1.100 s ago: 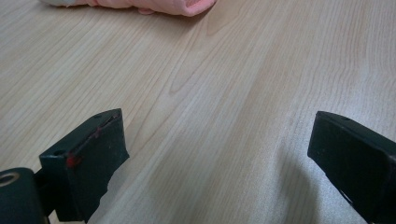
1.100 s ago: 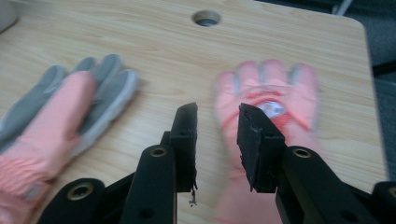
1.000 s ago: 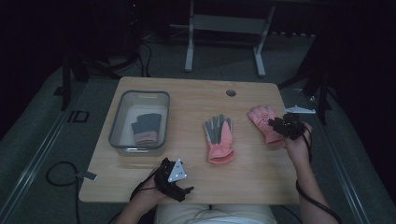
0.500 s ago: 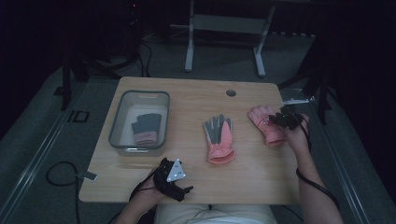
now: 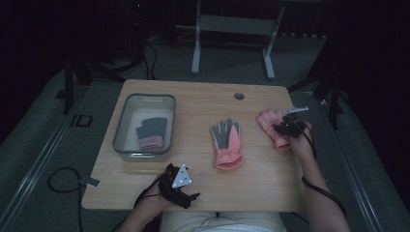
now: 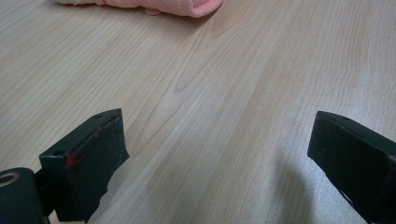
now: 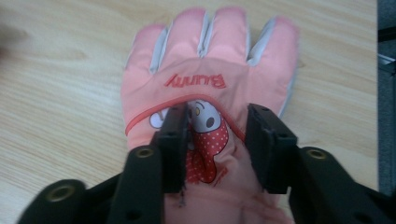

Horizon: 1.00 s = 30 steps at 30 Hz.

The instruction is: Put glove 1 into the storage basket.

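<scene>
A pink glove (image 5: 269,122) with a cartoon patch (image 7: 205,122) lies flat at the table's right side. My right gripper (image 5: 290,126) is low over its back. Its jaws (image 7: 217,112) straddle the patch with fabric between them; they have just been closing and do not visibly pinch it. A second pink and grey glove (image 5: 226,142) lies palm up mid-table. My left gripper (image 5: 186,187) rests at the near edge, open (image 6: 217,135) over bare wood, with that glove's cuff (image 6: 163,5) ahead of it.
A clear grey-rimmed bin (image 5: 145,98) stands at the left of the wooden table (image 5: 203,104) and holds a dark grey glove with a pink cuff (image 5: 151,133). A round cable hole (image 5: 239,96) sits near the far edge. Dark floor and a metal frame lie beyond.
My right gripper has come down and shifted a little left onto the right-hand glove. My left gripper has stayed in place.
</scene>
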Available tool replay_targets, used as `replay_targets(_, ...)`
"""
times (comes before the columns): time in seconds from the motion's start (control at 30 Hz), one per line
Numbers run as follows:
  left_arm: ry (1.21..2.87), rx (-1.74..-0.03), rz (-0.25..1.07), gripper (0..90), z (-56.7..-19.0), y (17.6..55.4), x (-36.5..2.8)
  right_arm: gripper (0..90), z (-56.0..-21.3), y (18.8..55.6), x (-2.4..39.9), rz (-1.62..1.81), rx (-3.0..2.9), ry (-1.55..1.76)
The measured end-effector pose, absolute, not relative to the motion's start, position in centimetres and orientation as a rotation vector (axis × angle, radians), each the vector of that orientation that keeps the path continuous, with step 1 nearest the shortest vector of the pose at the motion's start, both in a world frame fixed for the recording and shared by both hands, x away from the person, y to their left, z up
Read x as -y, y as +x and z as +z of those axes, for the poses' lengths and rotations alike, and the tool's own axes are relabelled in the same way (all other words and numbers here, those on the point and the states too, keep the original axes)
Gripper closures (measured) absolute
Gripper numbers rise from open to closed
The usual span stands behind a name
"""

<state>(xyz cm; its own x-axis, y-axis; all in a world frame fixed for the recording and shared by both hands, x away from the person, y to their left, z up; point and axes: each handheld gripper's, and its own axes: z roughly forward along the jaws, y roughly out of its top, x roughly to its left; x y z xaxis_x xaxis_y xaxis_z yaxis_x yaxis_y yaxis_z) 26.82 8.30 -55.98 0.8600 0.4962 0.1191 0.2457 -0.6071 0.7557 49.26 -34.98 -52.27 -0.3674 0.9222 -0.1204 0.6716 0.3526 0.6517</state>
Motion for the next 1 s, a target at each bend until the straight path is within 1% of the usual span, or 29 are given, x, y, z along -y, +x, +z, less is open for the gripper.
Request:
replay_targets(0.13,2.242,-0.534,0.41,4.1,-56.1,26.8,-8.3,78.6,-52.3,49.1,34.7,0.698,-2.138,1.411)
replay_targets(0.17,2.241,-0.536,0.409,4.1,-56.1,26.8,-8.3,81.3,-52.2,49.0,34.6,0.692,-2.133,1.422)
replay_targets(0.23,2.239,-0.537,0.406,4.1,-56.0,26.9,-8.4,84.0,-51.9,48.9,34.3,0.679,-2.113,1.444)
replay_targets(0.4,2.238,-0.538,0.406,4.1,-56.1,27.0,-8.4,85.6,-50.3,48.0,34.0,0.733,-2.067,1.505)
replay_targets(0.7,2.242,-0.533,0.409,4.1,-56.1,26.9,-8.4,85.9,-47.0,44.4,32.9,0.843,-1.939,1.592)
replay_targets(0.87,2.236,-0.537,0.404,4.1,-56.1,26.9,-8.4,86.0,-46.2,42.5,32.3,0.93,-1.889,1.651)
replay_targets(1.0,2.235,-0.533,0.403,4.1,-56.1,26.9,-8.5,86.0,-45.9,40.8,31.2,0.96,-1.891,1.638)
